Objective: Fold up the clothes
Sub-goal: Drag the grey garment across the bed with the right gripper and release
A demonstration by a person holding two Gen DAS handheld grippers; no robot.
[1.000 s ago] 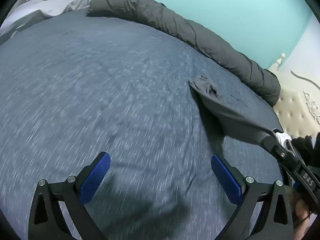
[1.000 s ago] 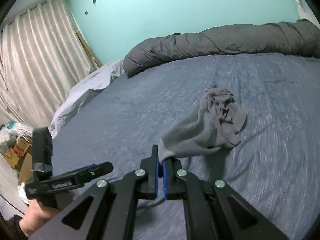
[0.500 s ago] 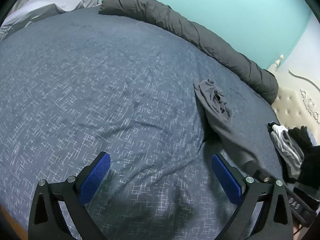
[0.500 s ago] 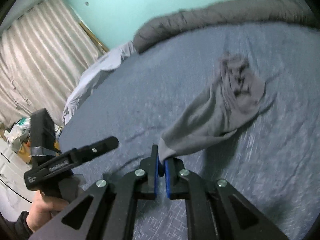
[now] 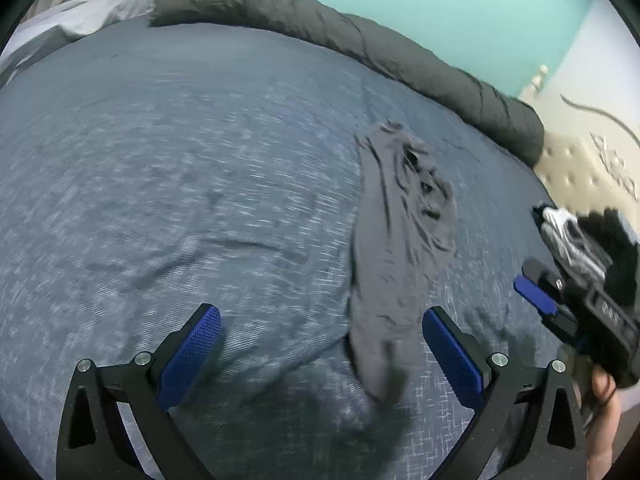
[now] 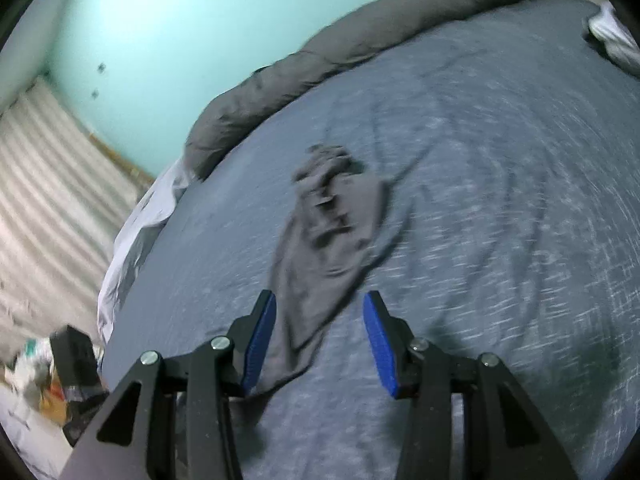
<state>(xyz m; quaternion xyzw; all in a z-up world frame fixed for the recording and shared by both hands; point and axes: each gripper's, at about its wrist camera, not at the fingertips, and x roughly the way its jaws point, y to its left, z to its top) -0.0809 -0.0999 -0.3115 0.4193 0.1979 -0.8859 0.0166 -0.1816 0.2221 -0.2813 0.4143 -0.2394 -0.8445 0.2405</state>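
A crumpled grey garment [image 5: 400, 232] lies stretched out on the blue bed cover [image 5: 180, 168]. It also shows in the right wrist view [image 6: 328, 232]. My left gripper [image 5: 320, 340] is open and empty, with the garment's near end between its blue pads. My right gripper [image 6: 320, 332] is open just above the garment's near end, no longer holding it. The right gripper also shows at the right of the left wrist view [image 5: 560, 300].
A rolled dark grey duvet [image 5: 340, 32] runs along the far edge of the bed. A pile of black and white clothes [image 5: 580, 232] sits at the right near the padded headboard [image 5: 580, 160]. Light bedding [image 6: 136, 232] and curtains [image 6: 48, 184] are at the left.
My right gripper has opened and let go of the grey garment, which now lies flat on the bed. The left gripper has moved closer to the garment's near end.
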